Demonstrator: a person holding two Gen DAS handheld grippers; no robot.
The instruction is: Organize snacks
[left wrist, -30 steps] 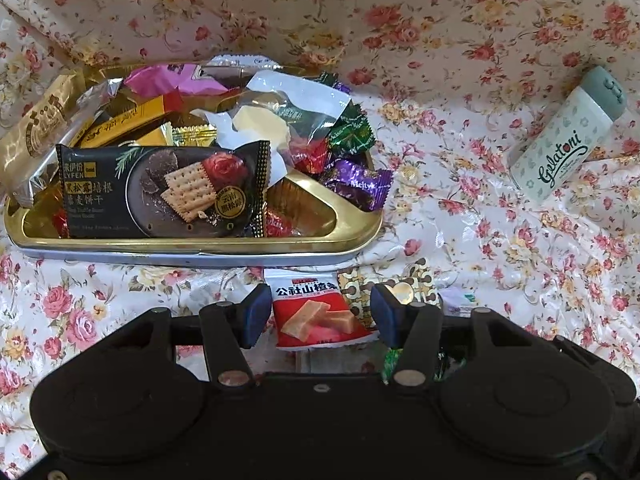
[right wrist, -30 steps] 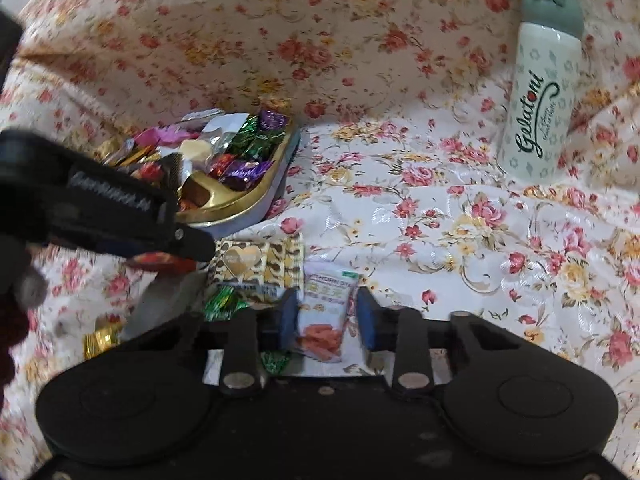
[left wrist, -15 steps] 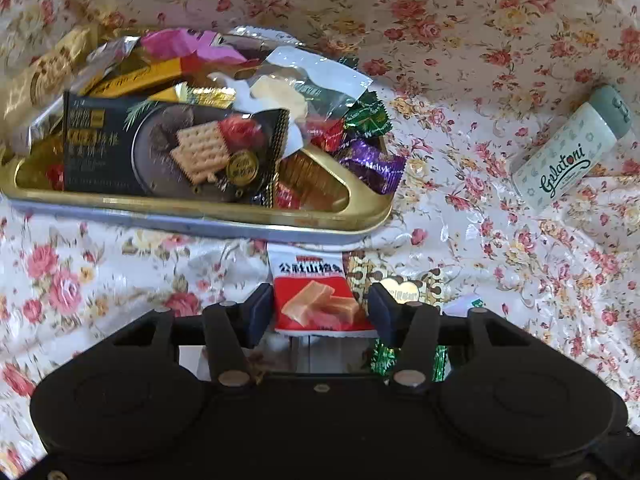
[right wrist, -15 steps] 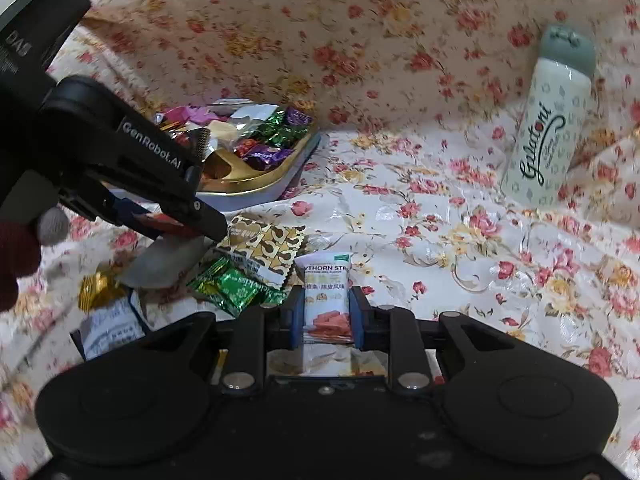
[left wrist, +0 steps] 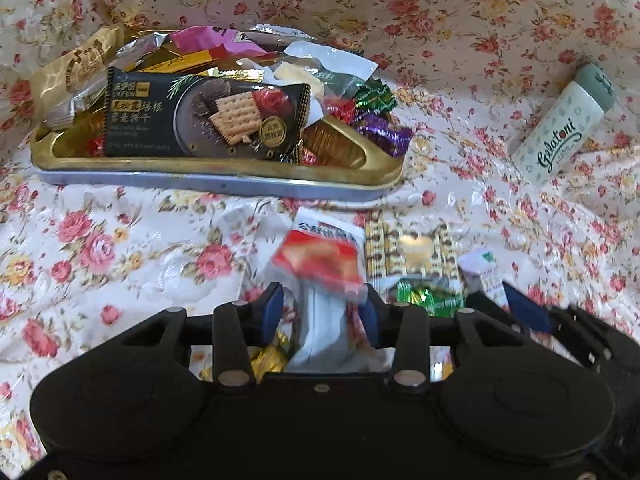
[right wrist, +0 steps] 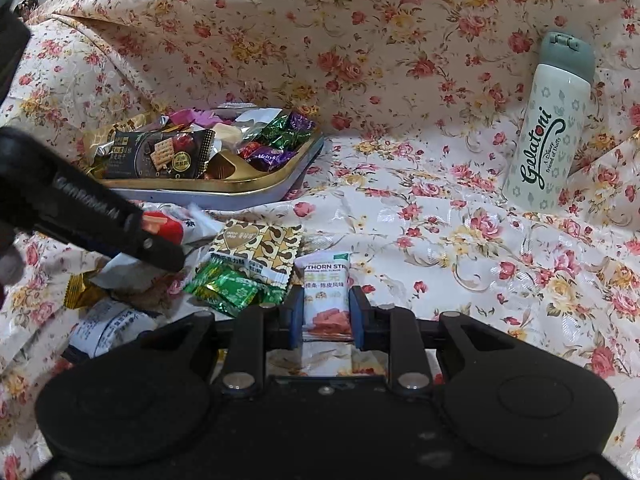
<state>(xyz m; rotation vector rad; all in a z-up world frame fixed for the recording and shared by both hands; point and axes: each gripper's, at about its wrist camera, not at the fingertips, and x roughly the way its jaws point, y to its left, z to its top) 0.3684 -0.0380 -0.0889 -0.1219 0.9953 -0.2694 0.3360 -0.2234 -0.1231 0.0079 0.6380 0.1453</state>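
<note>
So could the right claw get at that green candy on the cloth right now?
Probably not as it stands: the right claw is shut on the hawthorn strip packet. The green candy lies uncovered just to its left.

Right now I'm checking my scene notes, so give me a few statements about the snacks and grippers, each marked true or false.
1. The right gripper is shut on the hawthorn strip packet. True.
2. The tray holds no snacks. False: it is piled with them.
3. The bottle is inside the tray. False: it is on the cloth, apart.
4. The left gripper has the red packet between its fingers. True.
5. Green candies lie on the cloth. True.
</note>
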